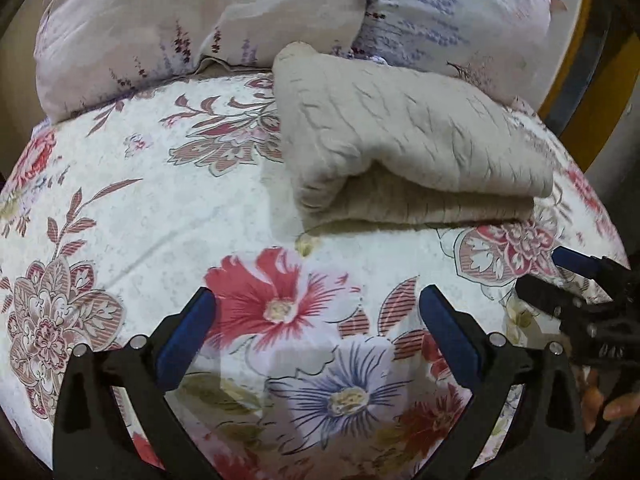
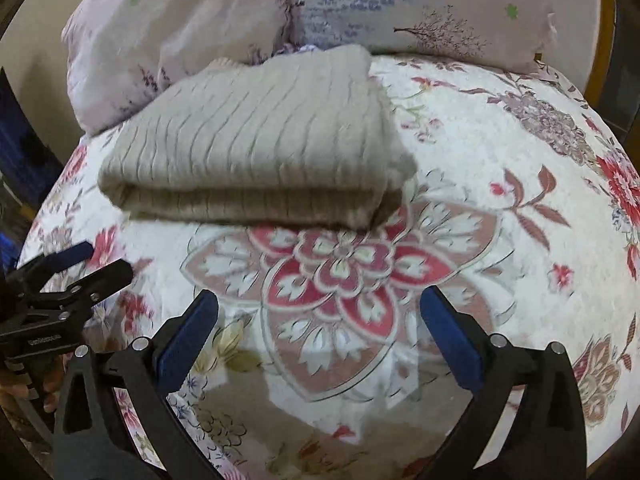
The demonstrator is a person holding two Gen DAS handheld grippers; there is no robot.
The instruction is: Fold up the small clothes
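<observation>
A beige ribbed knit garment [image 1: 404, 140] lies folded in a thick rectangle on the flowered bedspread [image 1: 160, 208], its folded edge toward me. It also shows in the right wrist view [image 2: 264, 152]. My left gripper [image 1: 318, 304] is open and empty, hovering over the bedspread short of the garment. My right gripper [image 2: 320, 308] is open and empty, also short of the garment. The right gripper shows at the right edge of the left wrist view [image 1: 580, 276]; the left gripper shows at the left edge of the right wrist view [image 2: 72, 268].
Pale floral pillows [image 1: 168, 20] lie behind the garment, touching its far edge; they also show in the right wrist view [image 2: 420, 8]. A yellow-edged frame [image 1: 576, 92] stands at the far right. The bedspread [image 2: 500, 168] spreads out on both sides of the garment.
</observation>
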